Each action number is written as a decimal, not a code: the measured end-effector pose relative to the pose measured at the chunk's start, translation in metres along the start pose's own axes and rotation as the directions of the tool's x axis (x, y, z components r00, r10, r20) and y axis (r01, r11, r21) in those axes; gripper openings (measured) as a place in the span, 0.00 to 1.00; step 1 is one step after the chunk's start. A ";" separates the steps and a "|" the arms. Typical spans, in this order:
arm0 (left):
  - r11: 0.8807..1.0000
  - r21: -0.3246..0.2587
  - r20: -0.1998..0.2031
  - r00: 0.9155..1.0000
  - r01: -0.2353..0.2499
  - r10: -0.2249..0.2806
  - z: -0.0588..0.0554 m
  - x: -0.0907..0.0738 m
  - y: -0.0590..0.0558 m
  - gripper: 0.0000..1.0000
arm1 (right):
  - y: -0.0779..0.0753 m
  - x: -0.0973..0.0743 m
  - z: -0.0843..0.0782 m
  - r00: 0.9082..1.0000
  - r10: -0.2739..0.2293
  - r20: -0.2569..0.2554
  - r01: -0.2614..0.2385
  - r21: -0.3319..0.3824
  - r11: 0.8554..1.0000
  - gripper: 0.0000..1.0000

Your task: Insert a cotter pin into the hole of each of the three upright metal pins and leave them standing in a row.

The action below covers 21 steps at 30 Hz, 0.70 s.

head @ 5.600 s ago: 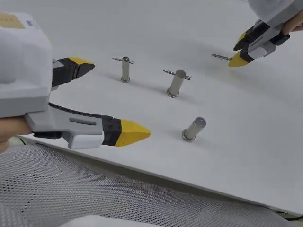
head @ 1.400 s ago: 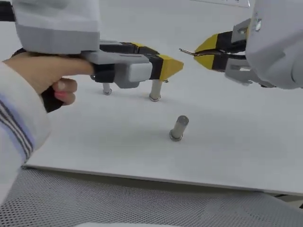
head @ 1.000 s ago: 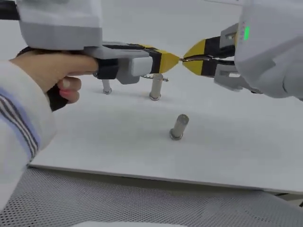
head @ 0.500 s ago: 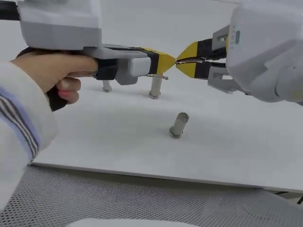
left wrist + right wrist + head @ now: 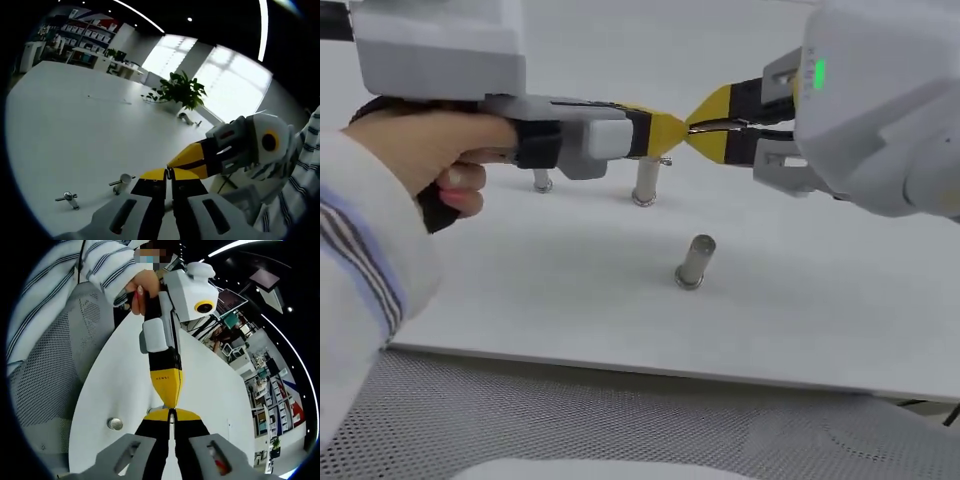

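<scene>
Above the desk (image 5: 840, 290) the left gripper (image 5: 676, 131) and the right gripper (image 5: 693, 129) meet tip to tip. The right jaws hold a cotter pin (image 5: 725, 124). The left jaws are closed, and I cannot tell if they pinch its end. One metal pin (image 5: 695, 260) stands on the desk below them.

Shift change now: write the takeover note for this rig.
Right gripper: shut on a cotter pin, raised over the table.
Left gripper: shut, tip to tip with it at the pin's free end; its grip on the pin cannot be told.
Done: far-left metal pin and middle metal pin stand with theirs inserted.
Left: near metal pin stands bare; pin it, keep the row.
</scene>
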<state>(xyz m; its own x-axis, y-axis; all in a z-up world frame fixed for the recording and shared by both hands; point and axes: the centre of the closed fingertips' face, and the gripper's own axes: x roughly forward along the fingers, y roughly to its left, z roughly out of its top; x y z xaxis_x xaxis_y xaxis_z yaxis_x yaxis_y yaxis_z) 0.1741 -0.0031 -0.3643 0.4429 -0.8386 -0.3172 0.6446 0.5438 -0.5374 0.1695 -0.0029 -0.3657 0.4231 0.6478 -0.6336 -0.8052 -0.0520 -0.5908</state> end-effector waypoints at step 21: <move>1.000 -0.023 -0.009 1.000 -0.021 0.021 -0.007 -0.003 0.000 0.00 | 0.009 0.001 0.000 0.998 0.042 0.037 -0.048 0.178 0.983 0.04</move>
<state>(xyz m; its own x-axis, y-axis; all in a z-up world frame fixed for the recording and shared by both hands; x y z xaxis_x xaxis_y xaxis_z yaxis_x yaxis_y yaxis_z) 0.1681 -0.0009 -0.3685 0.4506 -0.8272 -0.3357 0.6208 0.5605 -0.5481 0.1625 -0.0023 -0.3719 0.3733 0.6727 -0.6388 -0.8857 0.0535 -0.4612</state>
